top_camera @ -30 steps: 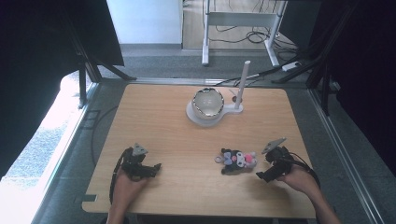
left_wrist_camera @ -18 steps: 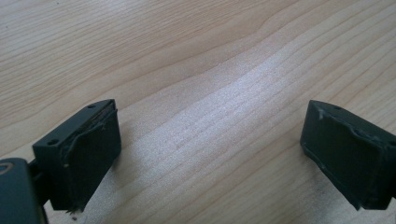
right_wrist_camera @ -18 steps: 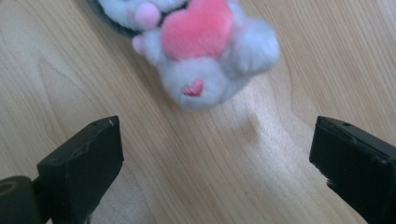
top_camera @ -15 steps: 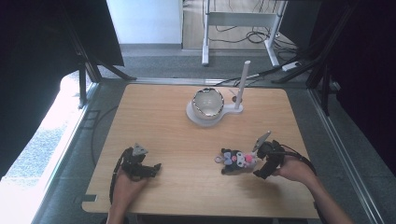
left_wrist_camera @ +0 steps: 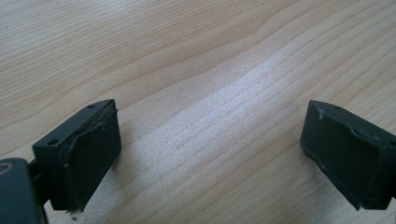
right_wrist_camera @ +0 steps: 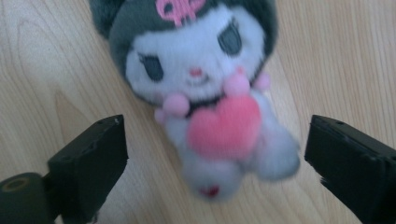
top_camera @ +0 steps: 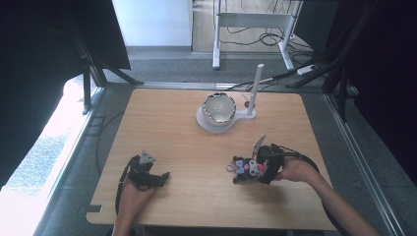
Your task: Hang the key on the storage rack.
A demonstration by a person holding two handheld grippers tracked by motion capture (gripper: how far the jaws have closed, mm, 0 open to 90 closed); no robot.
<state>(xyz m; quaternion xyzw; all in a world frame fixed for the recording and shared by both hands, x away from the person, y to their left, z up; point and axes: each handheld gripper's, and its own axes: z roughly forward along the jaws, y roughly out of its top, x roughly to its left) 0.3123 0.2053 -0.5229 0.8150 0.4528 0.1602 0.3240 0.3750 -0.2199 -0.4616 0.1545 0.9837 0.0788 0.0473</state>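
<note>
A small plush doll point(right_wrist_camera: 208, 88) with a white face, dark grey hood and a pink heart lies on its back on the wooden table point(top_camera: 167, 123). In the high view the plush doll point(top_camera: 246, 168) lies at the front right. My right gripper point(right_wrist_camera: 217, 163) is open, its jaws on either side of the doll's lower body without touching it; from above the right gripper point(top_camera: 260, 167) sits just right of the doll. My left gripper point(top_camera: 147, 173) rests at the front left; the left gripper point(left_wrist_camera: 210, 154) is open over bare wood.
A white bowl point(top_camera: 219, 108) sits on a white base with an upright white post point(top_camera: 255, 88) at the back middle of the table. Dark stands and cables lie on the floor beyond the table's far edge.
My right gripper has moved left, from the table's right edge up to the plush doll. The left gripper has stayed in place.
</note>
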